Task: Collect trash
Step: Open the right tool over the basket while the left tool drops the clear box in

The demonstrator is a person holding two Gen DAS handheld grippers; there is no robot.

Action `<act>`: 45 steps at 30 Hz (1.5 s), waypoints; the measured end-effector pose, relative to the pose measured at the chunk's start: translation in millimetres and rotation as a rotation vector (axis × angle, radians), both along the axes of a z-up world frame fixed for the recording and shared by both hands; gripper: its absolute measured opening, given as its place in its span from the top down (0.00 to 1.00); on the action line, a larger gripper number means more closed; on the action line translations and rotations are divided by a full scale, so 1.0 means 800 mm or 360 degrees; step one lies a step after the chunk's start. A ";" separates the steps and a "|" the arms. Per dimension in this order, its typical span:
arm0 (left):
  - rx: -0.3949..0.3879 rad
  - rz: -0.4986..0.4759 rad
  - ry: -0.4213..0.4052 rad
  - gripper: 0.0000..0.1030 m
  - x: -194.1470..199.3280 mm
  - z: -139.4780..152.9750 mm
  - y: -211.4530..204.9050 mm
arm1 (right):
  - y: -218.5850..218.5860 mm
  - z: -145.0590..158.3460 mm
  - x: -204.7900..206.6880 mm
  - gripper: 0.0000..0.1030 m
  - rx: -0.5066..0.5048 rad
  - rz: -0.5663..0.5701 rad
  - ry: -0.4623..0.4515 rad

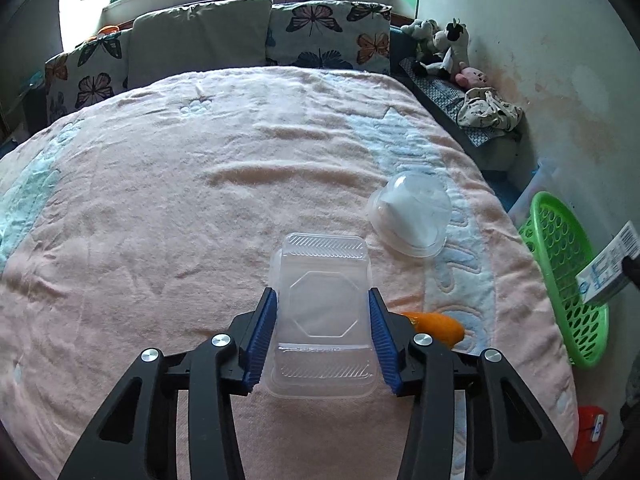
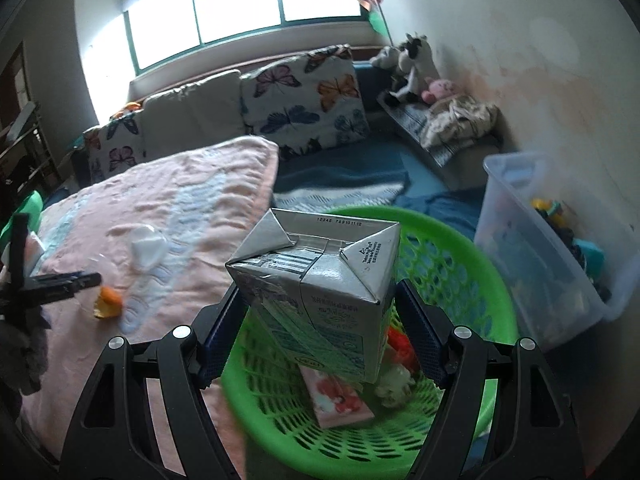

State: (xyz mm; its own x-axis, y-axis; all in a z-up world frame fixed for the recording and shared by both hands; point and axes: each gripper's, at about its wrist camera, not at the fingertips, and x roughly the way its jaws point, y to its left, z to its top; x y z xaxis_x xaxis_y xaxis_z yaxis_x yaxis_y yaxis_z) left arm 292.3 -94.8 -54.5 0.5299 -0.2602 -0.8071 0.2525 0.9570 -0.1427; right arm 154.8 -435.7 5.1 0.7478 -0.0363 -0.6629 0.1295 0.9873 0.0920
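Note:
My left gripper is shut on a clear plastic clamshell box, its blue pads against both sides, over the pink bed cover. An orange peel lies just right of it, and a clear domed container further back right. My right gripper is shut on a grey milk carton and holds it above the green basket, which holds a pink packet and other scraps. The carton and basket also show at the right edge of the left wrist view.
Butterfly cushions line the back of the bed. Plush toys and crumpled cloth sit on a ledge by the right wall. A clear storage bin of toys stands right of the basket. The peel and domed container show on the bed.

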 end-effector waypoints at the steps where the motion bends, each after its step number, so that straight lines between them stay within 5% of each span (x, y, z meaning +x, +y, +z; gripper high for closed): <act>1: -0.0001 -0.0001 -0.0010 0.57 -0.002 0.003 0.000 | -0.003 -0.004 -0.001 0.27 0.0001 -0.0013 0.0012; 10: -0.0038 -0.0039 -0.0140 0.57 -0.020 0.054 -0.007 | -0.028 -0.031 0.003 0.27 0.0051 -0.0083 0.0110; 21: -0.0093 -0.0267 -0.0234 0.57 -0.056 0.097 -0.077 | -0.055 -0.041 -0.008 0.21 0.0075 -0.0186 0.0135; 45: -0.0075 -0.0688 -0.0065 0.56 -0.098 0.051 -0.278 | -0.062 -0.005 -0.102 0.21 0.0065 -0.0129 0.0002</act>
State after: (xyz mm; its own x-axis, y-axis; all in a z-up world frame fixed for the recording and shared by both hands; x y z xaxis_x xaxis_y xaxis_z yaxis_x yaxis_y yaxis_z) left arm 214.0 -317.5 -13.4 0.3957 -0.5011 -0.7696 0.6349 0.7548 -0.1651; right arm 73.6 -485.4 1.3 0.7425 -0.0695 -0.6662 0.2091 0.9690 0.1320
